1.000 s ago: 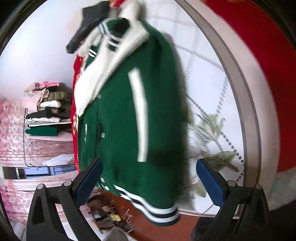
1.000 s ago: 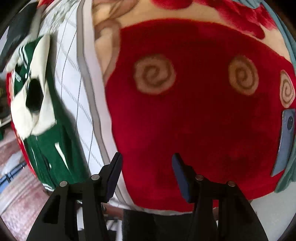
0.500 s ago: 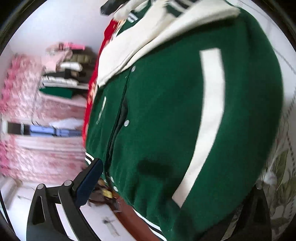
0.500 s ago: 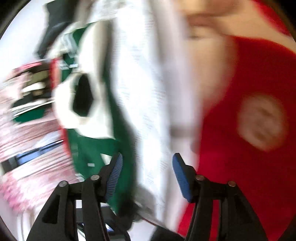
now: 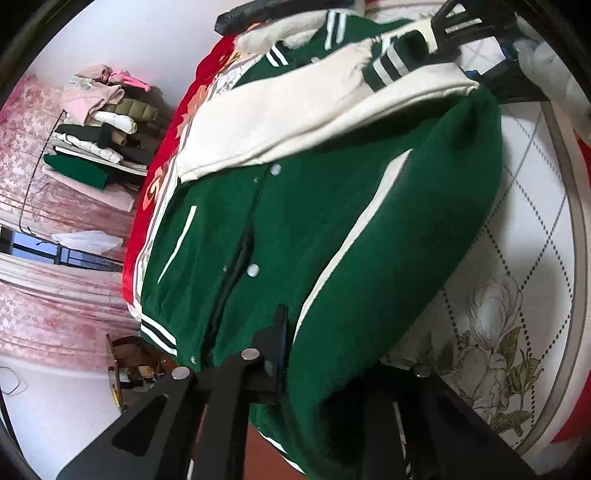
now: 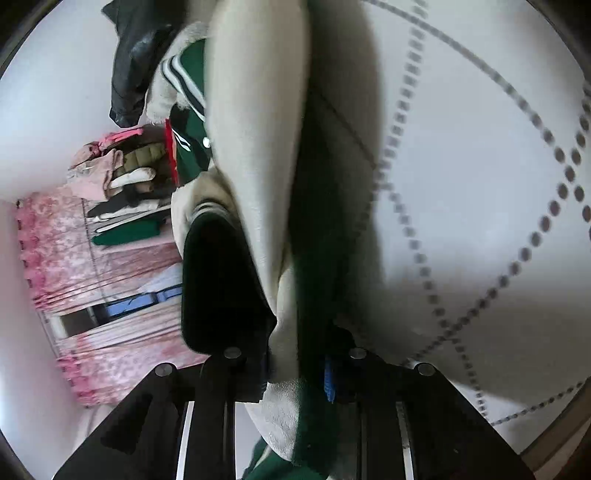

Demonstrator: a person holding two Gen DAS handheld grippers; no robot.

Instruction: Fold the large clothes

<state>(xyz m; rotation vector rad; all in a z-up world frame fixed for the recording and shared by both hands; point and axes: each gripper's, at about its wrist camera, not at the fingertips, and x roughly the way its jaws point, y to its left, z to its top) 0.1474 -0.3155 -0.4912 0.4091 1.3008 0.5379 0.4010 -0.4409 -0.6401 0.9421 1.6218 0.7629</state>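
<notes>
A green varsity jacket [image 5: 314, 206] with cream sleeves and striped cuffs lies on a white quilted bedspread [image 5: 517, 240]. My left gripper [image 5: 317, 363] is closing on the jacket's lower green body near the white sleeve stripe. One finger [image 5: 275, 347] shows and the other is buried under the cloth. My right gripper [image 6: 295, 373] is closing on a fold of cream and green fabric of the jacket [image 6: 258, 147], which fills the gap between its jaws. In the left wrist view my right gripper [image 5: 436, 31] sits at the jacket's collar end.
A red blanket [image 5: 162, 166] lies under the jacket's far side. A black garment [image 6: 136, 55] rests beyond the collar. A stack of folded clothes [image 5: 99, 125] stands by the wall, next to pink curtains [image 5: 55, 295]. A wooden piece [image 5: 125, 354] is on the floor.
My left gripper came in onto the jacket and its wide jaws closed on the green cloth. My right gripper swung from over the red blanket to the collar end and closed on fabric.
</notes>
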